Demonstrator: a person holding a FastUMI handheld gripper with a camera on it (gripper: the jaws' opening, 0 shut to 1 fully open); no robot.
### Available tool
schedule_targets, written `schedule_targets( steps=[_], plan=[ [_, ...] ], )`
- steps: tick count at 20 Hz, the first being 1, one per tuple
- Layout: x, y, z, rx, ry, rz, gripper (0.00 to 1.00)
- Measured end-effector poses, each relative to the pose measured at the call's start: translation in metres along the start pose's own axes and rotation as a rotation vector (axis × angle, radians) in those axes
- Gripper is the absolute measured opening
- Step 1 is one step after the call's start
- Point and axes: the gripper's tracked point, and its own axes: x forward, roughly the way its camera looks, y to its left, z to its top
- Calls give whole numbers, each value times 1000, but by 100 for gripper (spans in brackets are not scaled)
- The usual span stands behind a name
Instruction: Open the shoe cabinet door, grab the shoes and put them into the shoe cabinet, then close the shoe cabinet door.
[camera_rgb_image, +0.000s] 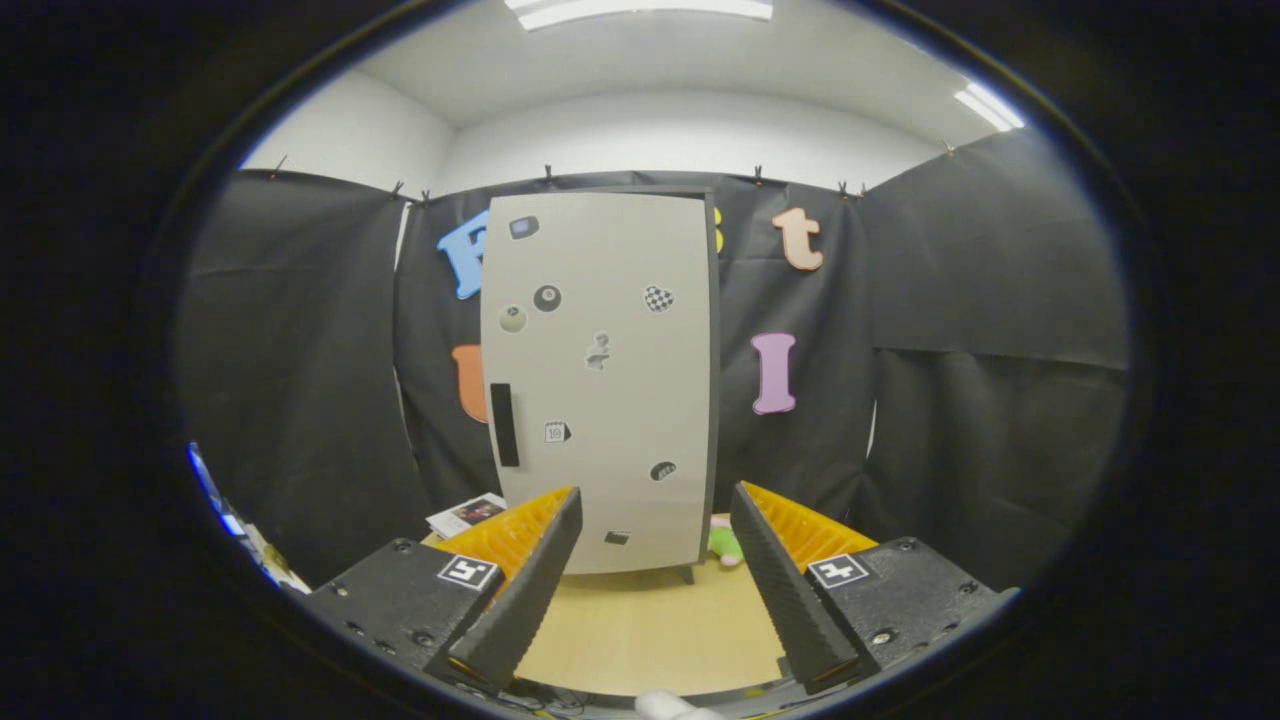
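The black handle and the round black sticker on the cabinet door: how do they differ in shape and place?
The black handle is a long upright bar; the round black sticker is a small disc. The handle sits low at the edge of the closed cabinet door; the sticker sits higher and further in. Both are dark and lie beyond the open gripper, whose fingers hold nothing.

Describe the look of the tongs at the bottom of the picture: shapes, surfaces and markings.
The tongs have two long wedge-shaped fingers with ribbed, toothed inner faces and ridged outer sides. Each sits on a black, speckled block with screws. Each block carries a small square black-and-white tag. Thin cables run below, between the blocks.
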Motion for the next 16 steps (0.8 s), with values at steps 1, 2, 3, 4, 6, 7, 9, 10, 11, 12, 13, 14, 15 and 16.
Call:
schedule_targets(
  steps=[1,2,3,4,6,7,9,10,11,12,13,14,15,16],
  plan=[
    [0,-1,0,1,3,-3,98],
    [0,-2,0,3,1,-4,98],
    [0,-3,0,1,3,-5,98],
    [0,-3,-2,0,7,-5,98],
    [0,-4,-2,4,8,-6,98],
    [-1,-5,-2,4,7,-8,98],
    [0,-6,-2,1,5,-12,98],
    [1,-5,-1,-1,4,-9,98],
    [2,-5,-1,-1,5,-8,98],
    [3,-4,-2,0,7,-3,98],
    [3,-3,-3,1,10,0,98],
    [3,-2,-3,0,13,1,98],
    [3,-2,-3,-1,16,0,98],
    [4,-2,-3,0,16,0,98]
  ],
)
